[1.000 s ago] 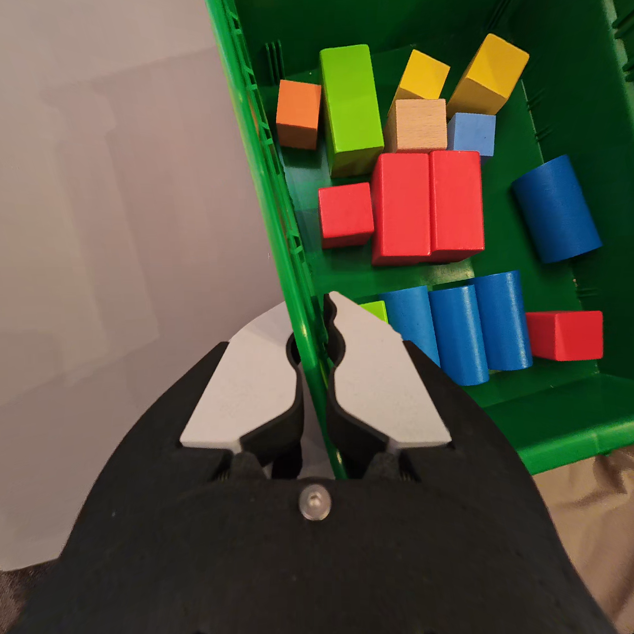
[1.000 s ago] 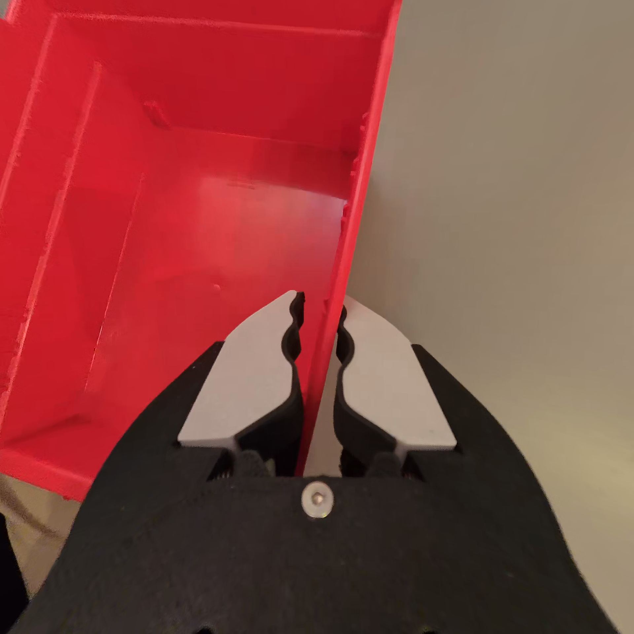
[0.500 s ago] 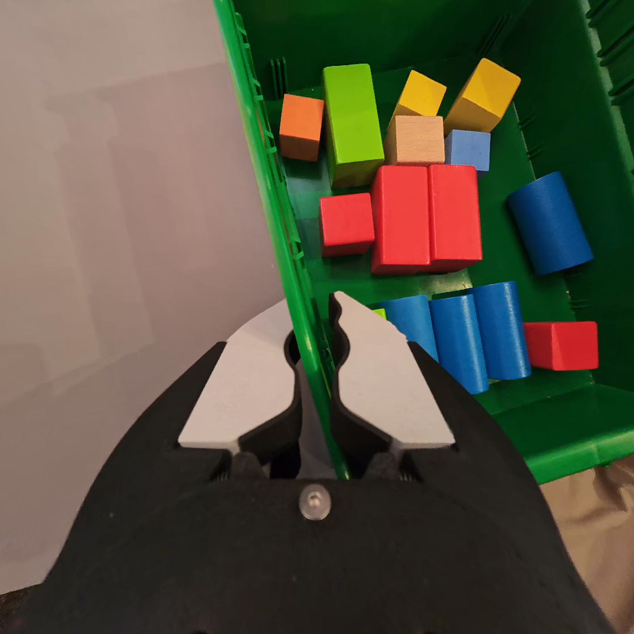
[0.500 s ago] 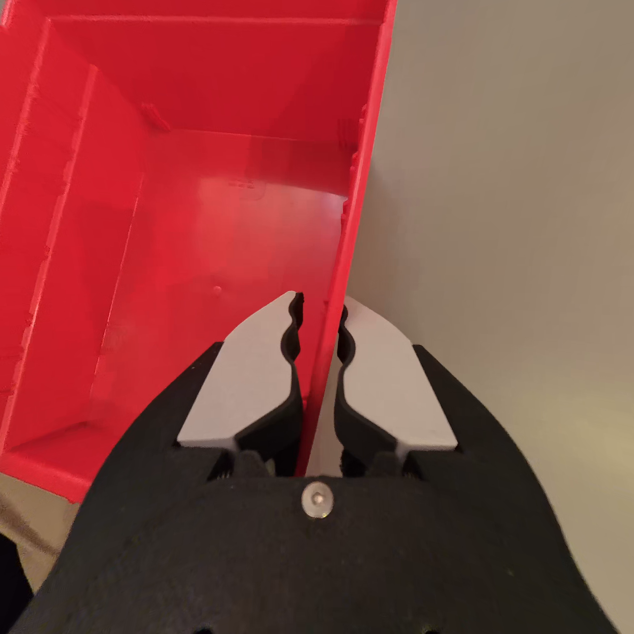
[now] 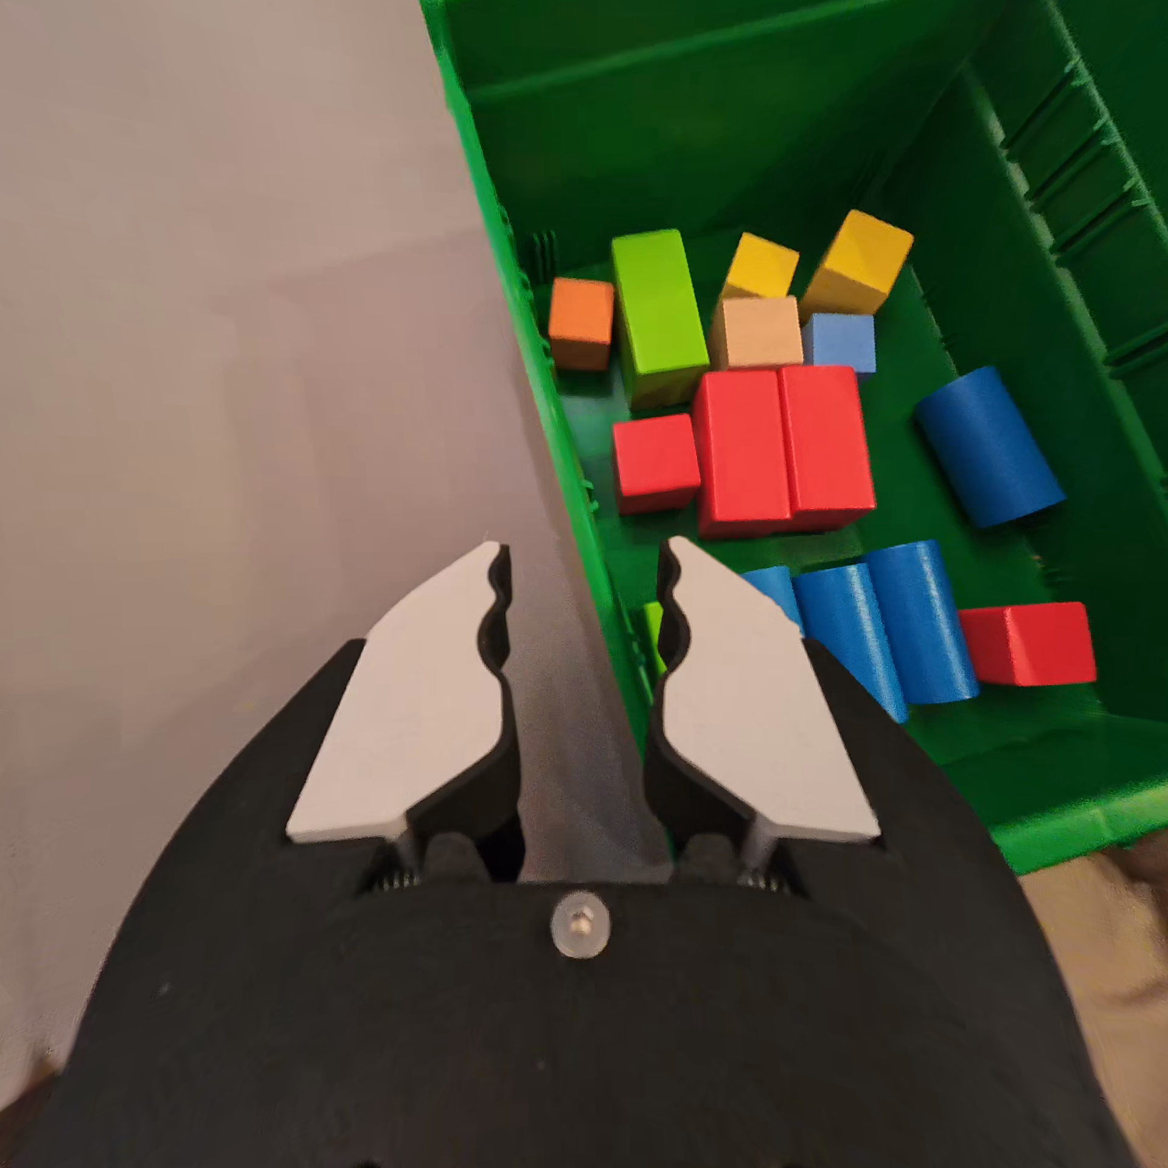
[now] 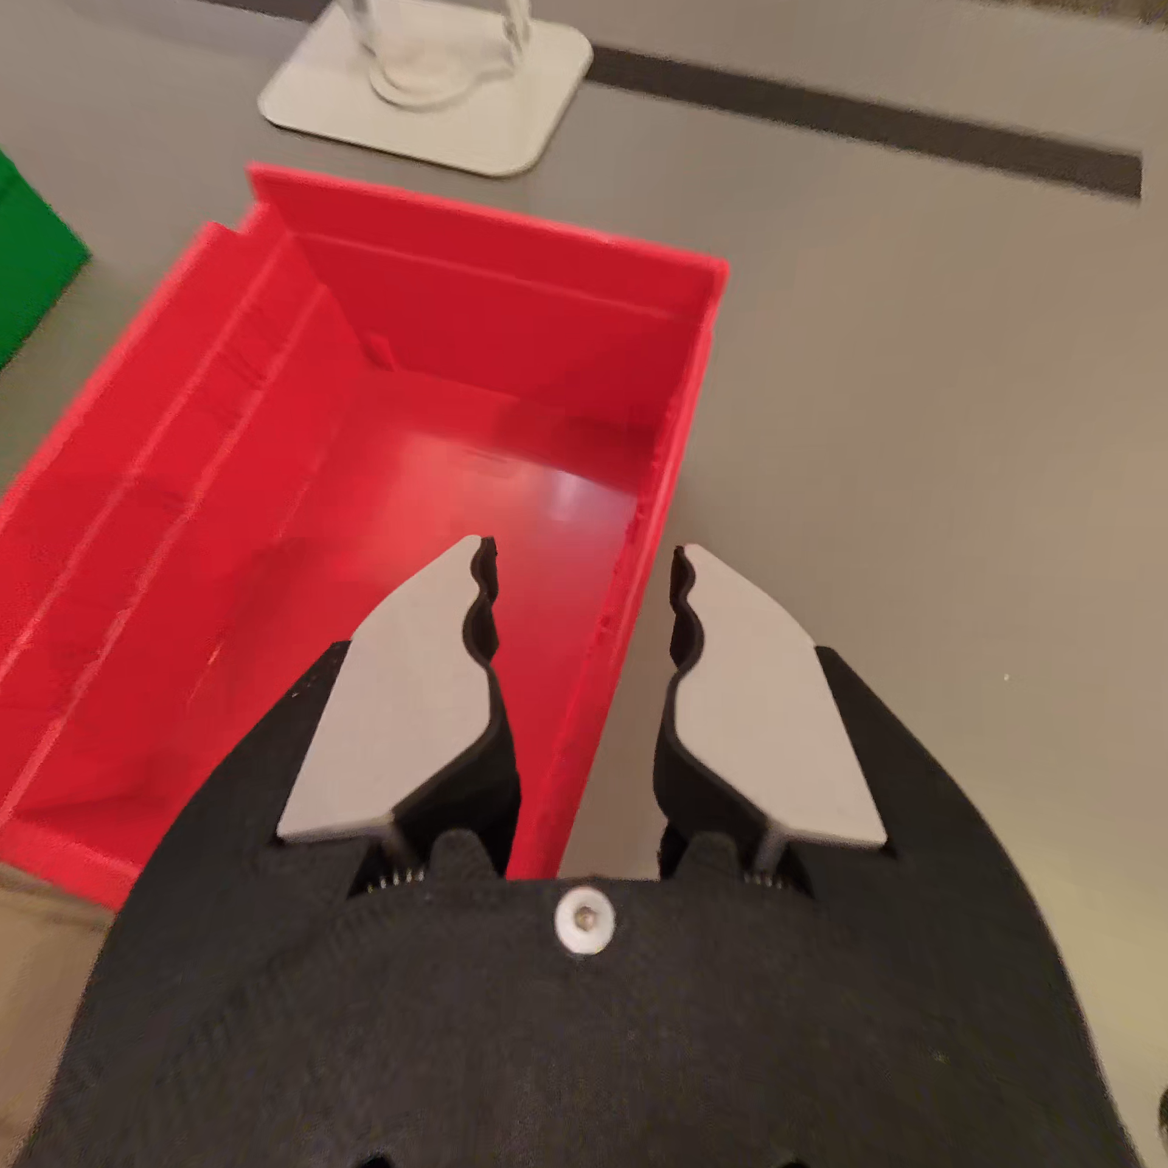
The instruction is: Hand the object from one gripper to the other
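Over the green bin's [image 5: 632,158] left wall: left gripper [image 5: 584,556], fingers apart, nothing held, wooden blocks [image 5: 784,442] lying loose on the bin floor. Over the red bin's [image 6: 493,265] right wall: right gripper [image 6: 584,550], likewise spread, gripping nothing.

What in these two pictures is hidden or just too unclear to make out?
- Left wrist view: a small green block is mostly hidden behind the left gripper's fingers.
- Right wrist view: the clear thing on the white base is cut off by the top edge.
- Right wrist view: the green bin shows only a corner.
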The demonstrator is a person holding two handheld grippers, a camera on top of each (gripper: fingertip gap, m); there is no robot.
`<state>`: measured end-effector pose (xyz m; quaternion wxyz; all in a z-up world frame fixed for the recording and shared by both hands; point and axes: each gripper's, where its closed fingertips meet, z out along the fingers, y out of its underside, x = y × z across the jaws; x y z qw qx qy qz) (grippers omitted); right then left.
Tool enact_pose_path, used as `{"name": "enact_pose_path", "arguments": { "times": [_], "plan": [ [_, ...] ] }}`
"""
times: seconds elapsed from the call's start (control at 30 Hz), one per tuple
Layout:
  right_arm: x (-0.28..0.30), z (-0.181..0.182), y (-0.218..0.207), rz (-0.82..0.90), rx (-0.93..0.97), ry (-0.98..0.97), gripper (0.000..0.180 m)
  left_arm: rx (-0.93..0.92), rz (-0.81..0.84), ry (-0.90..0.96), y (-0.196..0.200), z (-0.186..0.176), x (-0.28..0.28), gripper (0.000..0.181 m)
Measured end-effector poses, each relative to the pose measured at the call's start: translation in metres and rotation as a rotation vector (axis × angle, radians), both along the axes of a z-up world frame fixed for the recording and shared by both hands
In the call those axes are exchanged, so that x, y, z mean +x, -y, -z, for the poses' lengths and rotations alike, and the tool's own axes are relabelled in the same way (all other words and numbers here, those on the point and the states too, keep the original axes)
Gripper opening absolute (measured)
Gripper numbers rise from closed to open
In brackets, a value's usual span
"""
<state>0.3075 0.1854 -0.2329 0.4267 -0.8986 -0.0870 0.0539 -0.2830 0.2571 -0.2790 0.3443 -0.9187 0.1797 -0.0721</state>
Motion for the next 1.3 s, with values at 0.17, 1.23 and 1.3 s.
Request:
{"name": "enact_pose_path", "arguments": {
  "times": [0.17, 1.23, 1.3],
  "plan": [
    [-0.038, -0.036, 0.003, -0.128, 0.107, -0.035, 0.039, 0.216, 0.145, -0.209, -0.007, -0.051, 0.014, 0.061],
    [-0.156, -0.035, 0.018, -0.471, 0.063, -0.090, 0.037, -0.075, 0.983, -0.383, 0.007, 0.041, 0.169, 0.071],
    [-0.158, -0.035, 0.018, -0.476, 0.060, -0.092, 0.037, -0.076, 1.007, -0.434, 0.006, 0.043, 0.164, 0.079]
  ]
}}
